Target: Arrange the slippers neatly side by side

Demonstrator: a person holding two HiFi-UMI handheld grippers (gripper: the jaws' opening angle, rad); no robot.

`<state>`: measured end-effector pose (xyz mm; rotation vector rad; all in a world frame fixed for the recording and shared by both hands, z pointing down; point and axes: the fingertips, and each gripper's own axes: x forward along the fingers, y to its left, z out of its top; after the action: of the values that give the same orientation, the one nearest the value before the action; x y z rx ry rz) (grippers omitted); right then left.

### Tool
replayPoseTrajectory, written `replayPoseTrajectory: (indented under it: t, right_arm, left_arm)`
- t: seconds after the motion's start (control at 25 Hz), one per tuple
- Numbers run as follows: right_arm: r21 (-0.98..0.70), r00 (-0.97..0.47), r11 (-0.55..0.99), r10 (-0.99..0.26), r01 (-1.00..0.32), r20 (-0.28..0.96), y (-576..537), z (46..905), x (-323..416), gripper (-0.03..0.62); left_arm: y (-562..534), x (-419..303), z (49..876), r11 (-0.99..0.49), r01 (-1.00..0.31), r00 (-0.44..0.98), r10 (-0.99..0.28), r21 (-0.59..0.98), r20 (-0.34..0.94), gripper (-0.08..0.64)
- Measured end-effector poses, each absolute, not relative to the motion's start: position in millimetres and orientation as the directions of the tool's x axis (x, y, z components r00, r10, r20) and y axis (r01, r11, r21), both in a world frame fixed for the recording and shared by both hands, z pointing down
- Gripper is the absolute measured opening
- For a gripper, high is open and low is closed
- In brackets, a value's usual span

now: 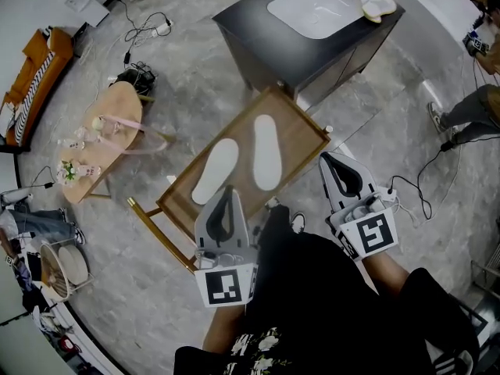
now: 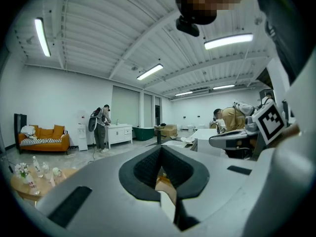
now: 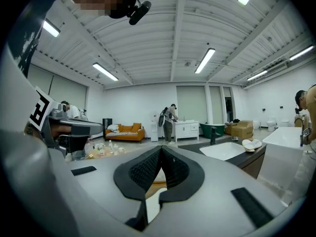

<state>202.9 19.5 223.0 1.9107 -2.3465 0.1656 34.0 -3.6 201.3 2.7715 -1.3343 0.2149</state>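
Two white slippers lie flat on a wooden rack (image 1: 308, 131) with a raised rim. The left slipper (image 1: 215, 170) slants, and the right slipper (image 1: 266, 151) lies straighter, so their far ends stand closer than their near ends. My left gripper (image 1: 227, 187) is shut and empty, its tip just above the near end of the left slipper. My right gripper (image 1: 328, 157) is shut and empty too, off the rack's right corner and over the floor. In both gripper views the jaws meet, for the left gripper (image 2: 160, 150) and the right gripper (image 3: 160, 150).
A dark cabinet (image 1: 258, 41) with a white basin (image 1: 312, 8) stands beyond the rack, another pair of slippers (image 1: 375, 5) on top. A round wooden table (image 1: 109, 123) with bottles is at left, with cables (image 1: 144, 30) on the floor and a person (image 1: 469, 112) at right.
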Motion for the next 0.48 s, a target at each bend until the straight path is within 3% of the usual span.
replayPoseTrajectory:
  t: [0.48]
  right_arm:
    - [0.044, -0.281, 0.292, -0.944, -0.955, 0.170, -44, 210, 173, -0.002]
  left_arm:
    - [-54, 6, 204, -0.560, -0.827, 0.561, -0.819, 0.041, 0.125, 0.002]
